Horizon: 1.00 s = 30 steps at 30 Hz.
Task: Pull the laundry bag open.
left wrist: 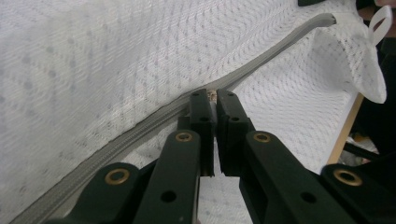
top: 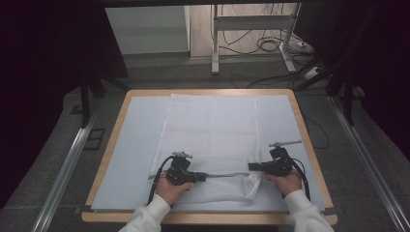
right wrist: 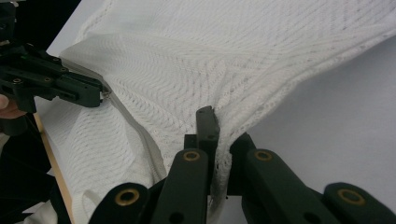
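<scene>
A white mesh bag (top: 212,125) lies flat on the white mat, its grey zipper (top: 227,175) running along the near edge. My left gripper (top: 202,177) is shut on the zipper's small metal pull (left wrist: 213,94), with the grey zipper (left wrist: 261,58) stretching away towards the bag's lifted corner (left wrist: 355,60). My right gripper (top: 251,166) is shut on the mesh fabric (right wrist: 224,154) at the bag's near right corner. There the cloth bunches between the jaws and covers one fingertip. The right gripper view shows my right gripper (right wrist: 218,128) and, farther off, my left gripper (right wrist: 95,93) at the zipper.
The white mat (top: 140,140) covers a wooden table (top: 309,145). Aluminium rails (top: 67,164) run along both sides on the floor. A metal desk frame (top: 215,43) and cables (top: 270,46) stand beyond the table's far edge.
</scene>
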Tool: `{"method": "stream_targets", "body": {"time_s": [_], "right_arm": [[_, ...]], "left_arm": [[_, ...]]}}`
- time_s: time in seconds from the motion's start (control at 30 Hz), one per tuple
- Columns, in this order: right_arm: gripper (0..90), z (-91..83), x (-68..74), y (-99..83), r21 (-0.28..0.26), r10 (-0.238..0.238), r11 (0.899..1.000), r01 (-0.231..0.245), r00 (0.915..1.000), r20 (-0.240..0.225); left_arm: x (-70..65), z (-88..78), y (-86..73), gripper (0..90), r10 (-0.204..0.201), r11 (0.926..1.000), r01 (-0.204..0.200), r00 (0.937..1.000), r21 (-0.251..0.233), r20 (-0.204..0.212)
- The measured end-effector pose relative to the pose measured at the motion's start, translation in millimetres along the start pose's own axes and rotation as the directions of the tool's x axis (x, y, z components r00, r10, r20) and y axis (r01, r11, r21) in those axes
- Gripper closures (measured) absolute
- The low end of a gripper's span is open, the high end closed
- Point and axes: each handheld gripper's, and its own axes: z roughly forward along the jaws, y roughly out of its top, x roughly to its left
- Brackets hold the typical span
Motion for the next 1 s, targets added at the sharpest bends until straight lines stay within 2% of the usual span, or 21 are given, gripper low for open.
{"method": "stream_targets", "body": {"time_s": [0.1,0.17,0.27,1.0], "right_arm": [[87.7,0.2,-0.2,-0.2,0.003,0.000,1.000,0.000,1.0000,-0.001],[87.7,-0.1,-0.8,-0.3,0.003,-0.001,1.000,0.001,1.0000,0.009],[87.8,-3.0,-4.0,-0.7,-0.005,0.010,1.000,-0.010,0.9999,0.013],[87.7,-2.6,-4.6,-1.6,0.000,0.011,1.000,-0.011,0.9999,0.012]], "left_arm": [[2.3,-3.3,-1.9,86.8,0.002,1.0000,-0.002,1.0000,0.002,-0.008],[5.2,-6.9,-3.3,86.9,0.006,1.0000,-0.006,0.9988,-0.004,-0.049],[12.7,-14.1,-5.1,86.9,-0.019,0.9997,0.018,0.9992,-0.013,-0.036],[21.1,-26.2,-10.6,86.9,-0.031,0.9994,0.030,0.9986,-0.016,-0.044]]}}
